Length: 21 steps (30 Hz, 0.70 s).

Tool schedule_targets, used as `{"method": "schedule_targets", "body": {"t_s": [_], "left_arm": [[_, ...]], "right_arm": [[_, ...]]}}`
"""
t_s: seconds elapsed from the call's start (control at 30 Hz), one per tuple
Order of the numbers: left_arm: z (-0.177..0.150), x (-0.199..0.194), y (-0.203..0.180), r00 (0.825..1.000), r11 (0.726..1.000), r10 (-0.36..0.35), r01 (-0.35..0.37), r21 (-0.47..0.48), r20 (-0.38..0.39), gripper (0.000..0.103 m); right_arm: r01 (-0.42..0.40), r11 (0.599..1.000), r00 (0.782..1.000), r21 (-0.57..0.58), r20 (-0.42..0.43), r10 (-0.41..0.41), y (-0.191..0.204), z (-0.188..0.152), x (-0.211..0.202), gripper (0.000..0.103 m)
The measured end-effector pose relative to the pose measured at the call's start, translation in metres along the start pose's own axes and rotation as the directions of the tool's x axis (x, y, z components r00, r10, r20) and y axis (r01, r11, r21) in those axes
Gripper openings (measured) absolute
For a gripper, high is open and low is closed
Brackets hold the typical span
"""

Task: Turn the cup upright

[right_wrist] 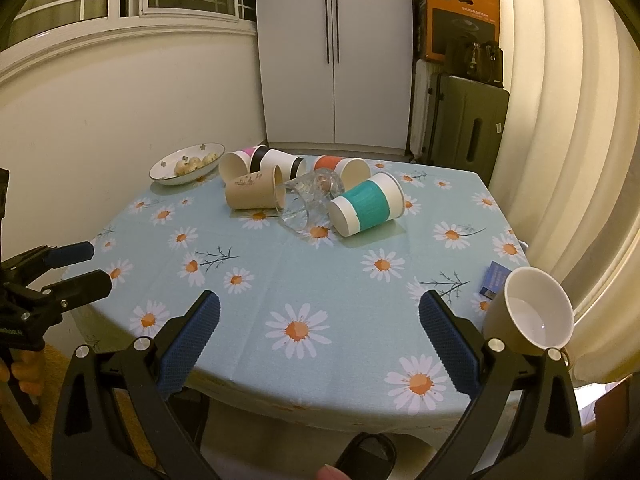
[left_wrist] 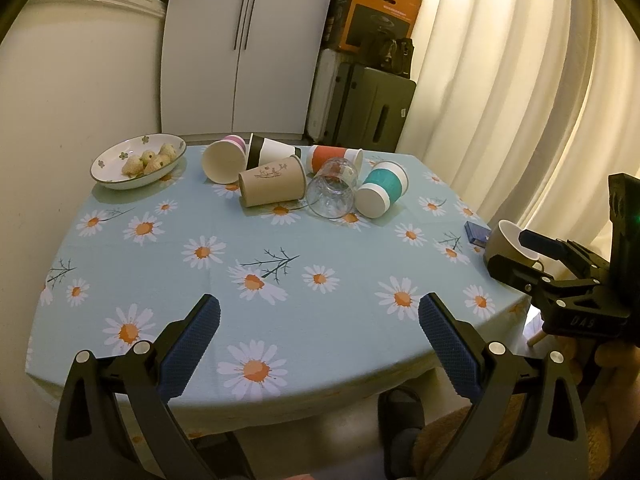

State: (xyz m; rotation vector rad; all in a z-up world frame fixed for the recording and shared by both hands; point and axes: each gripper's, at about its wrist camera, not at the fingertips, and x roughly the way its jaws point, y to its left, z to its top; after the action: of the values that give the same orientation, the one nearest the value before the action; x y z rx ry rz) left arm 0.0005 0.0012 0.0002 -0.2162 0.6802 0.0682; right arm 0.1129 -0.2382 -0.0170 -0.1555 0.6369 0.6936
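Observation:
Several cups lie on their sides at the far middle of the table: a pink-banded cup (left_wrist: 224,160), a black-banded cup (left_wrist: 272,151), a brown paper cup (left_wrist: 272,186), an orange-banded cup (left_wrist: 334,159), a clear glass (left_wrist: 332,190) and a teal-banded cup (left_wrist: 382,188). A dark mug with a white inside (right_wrist: 528,312) sits tilted at the right table edge. My left gripper (left_wrist: 319,320) is open and empty above the near table. My right gripper (right_wrist: 319,320) is open and empty, with the mug just right of its right finger.
A flowered bowl of small round snacks (left_wrist: 138,162) sits at the far left. A small blue box (right_wrist: 494,280) lies beside the mug. The table (left_wrist: 248,240) has a daisy cloth. A white cabinet, a suitcase, boxes and curtains stand behind.

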Motion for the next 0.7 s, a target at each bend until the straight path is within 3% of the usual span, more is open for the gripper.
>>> {"method": "schedule_targets", "body": {"t_s": [0.7], "left_arm": [[-0.0007, 0.0009, 0.0009, 1.0, 1.0, -0.003, 0.003, -0.007, 0.0, 0.097]], "right_arm": [[0.002, 1.0, 1.0, 0.002, -0.005, -0.002, 0.0021, -0.0018, 0.0031, 0.099]]}}
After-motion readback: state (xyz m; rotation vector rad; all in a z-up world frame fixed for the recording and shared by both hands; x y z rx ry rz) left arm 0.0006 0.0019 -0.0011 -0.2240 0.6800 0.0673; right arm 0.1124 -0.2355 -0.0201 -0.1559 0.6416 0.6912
